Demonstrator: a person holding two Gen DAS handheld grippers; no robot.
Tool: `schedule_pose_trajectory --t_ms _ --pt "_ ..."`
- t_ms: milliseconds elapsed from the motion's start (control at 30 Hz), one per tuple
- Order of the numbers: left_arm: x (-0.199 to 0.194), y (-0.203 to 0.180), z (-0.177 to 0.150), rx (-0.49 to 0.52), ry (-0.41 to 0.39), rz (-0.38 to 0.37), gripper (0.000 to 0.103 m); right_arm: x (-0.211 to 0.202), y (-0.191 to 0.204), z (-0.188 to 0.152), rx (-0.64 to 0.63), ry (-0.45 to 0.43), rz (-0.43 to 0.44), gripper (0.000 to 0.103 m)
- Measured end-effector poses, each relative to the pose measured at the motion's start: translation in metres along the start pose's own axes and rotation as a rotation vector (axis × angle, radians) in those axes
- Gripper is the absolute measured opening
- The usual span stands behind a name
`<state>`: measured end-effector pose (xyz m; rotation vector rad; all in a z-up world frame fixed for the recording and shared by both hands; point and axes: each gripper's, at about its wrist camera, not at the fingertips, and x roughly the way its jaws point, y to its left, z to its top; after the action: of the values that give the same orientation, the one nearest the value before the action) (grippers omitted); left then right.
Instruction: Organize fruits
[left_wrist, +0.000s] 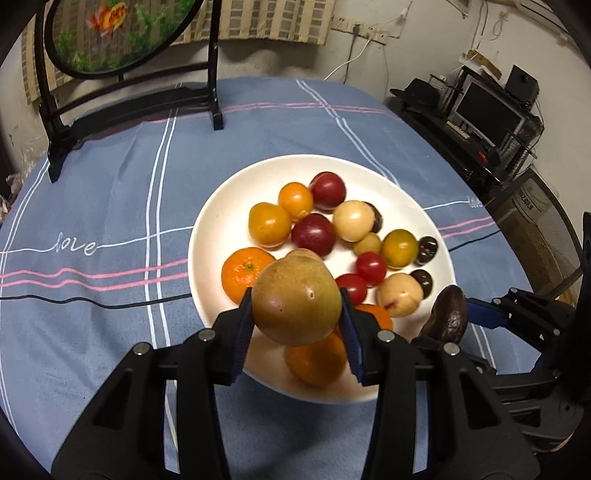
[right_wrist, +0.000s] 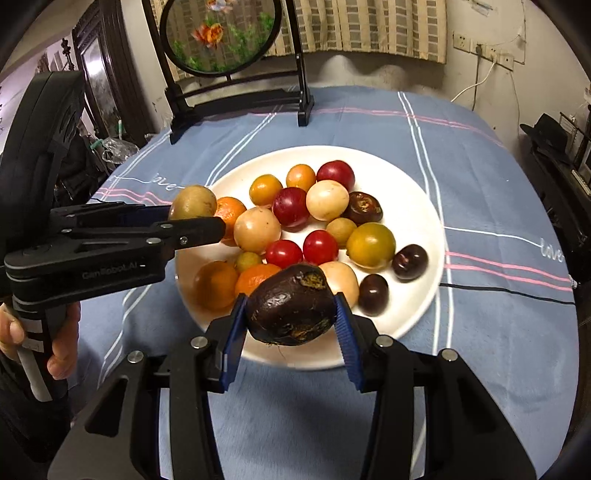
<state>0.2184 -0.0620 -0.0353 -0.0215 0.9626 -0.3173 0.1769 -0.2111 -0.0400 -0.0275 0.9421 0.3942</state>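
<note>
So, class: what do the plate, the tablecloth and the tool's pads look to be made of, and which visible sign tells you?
Plate: probably glazed ceramic; white, smooth, slightly glossy. Tablecloth: woven fabric; matte blue with printed stripes and soft creases. Pads on the right tool: likely rubber or soft plastic; blue, ribbed surface. All judged by look only.
</note>
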Motion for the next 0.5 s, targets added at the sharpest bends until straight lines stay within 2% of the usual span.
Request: schedule_pose_trajectory --t_ms 33,67,133,200,267,433,500 --pt "0.001 0.001 0.0 -0.004 0.004 0.004 0.047 0.003 0.0 0.001 -0.005 0.002 -0.01 0.047" --pt "0.003 0.003 0.001 -0.011 0.008 0.0 0.061 0.004 0.0 0.002 -0.009 0.002 -0.016 0.055" --pt "-0.002 0.006 0.004 -0.024 -0.017 -0.005 0.078 0.002 0.001 0.003 -0.012 -0.016 -0.045 0.067" --pt "-0.01 0.006 0.007 -0.022 -0.047 -0.002 0.082 -0.003 -0.001 0.005 -0.009 -0.033 -0.056 0.067" --pt "-0.016 0.007 0.009 -0.029 -0.06 0.001 0.089 -0.009 -0.003 0.006 0.0 -0.048 -0.062 0.074" --pt "-0.036 0.007 -0.002 -0.048 -0.092 0.022 0.092 -0.028 -0.007 -0.003 0.022 -0.071 -0.084 0.076" --pt "-0.048 0.002 -0.014 -0.042 -0.117 0.044 0.093 -0.035 -0.005 -0.013 0.038 -0.076 -0.094 0.086"
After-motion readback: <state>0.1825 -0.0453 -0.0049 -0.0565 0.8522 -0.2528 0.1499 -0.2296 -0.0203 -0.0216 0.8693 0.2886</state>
